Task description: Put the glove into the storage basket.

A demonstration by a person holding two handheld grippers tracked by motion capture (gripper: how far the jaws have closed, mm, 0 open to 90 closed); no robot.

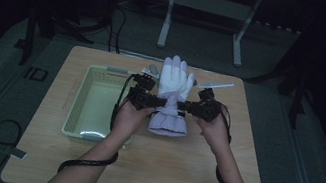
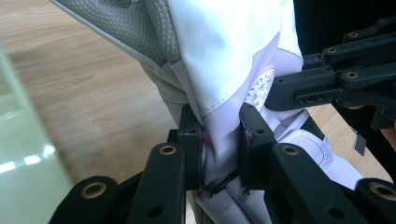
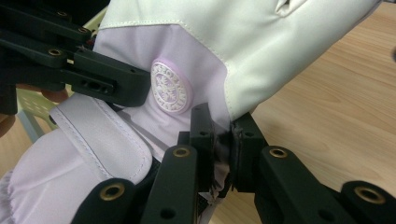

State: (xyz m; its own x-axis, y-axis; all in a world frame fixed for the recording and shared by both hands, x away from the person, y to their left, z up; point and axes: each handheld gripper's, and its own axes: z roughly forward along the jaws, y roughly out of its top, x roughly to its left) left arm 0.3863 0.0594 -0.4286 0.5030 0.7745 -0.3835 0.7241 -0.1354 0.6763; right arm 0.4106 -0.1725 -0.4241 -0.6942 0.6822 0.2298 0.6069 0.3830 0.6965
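Both tools (image 1: 171, 104) clamped on glove (image 1: 175, 81), wooden table (image 1: 176, 175), basket (image 1: 80, 102), dark room

Both bare forearms reach forward, hands level and facing inward. Left black two-jaw hand-held gripper (image 1: 142, 99) has jaws clamped on a fold of white-and-lilac padded fabric glove (image 1: 174, 93); right black hand-held gripper (image 1: 202, 109) pinches the opposite side, jaws nearly closed.

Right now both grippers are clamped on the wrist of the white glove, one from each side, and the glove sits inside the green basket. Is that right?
Not quite. Both the left gripper and the right gripper are shut on the wrist of the white glove, one from each side, but the glove is not inside the green basket. The high view shows it held over the wooden table, to the right of the basket.
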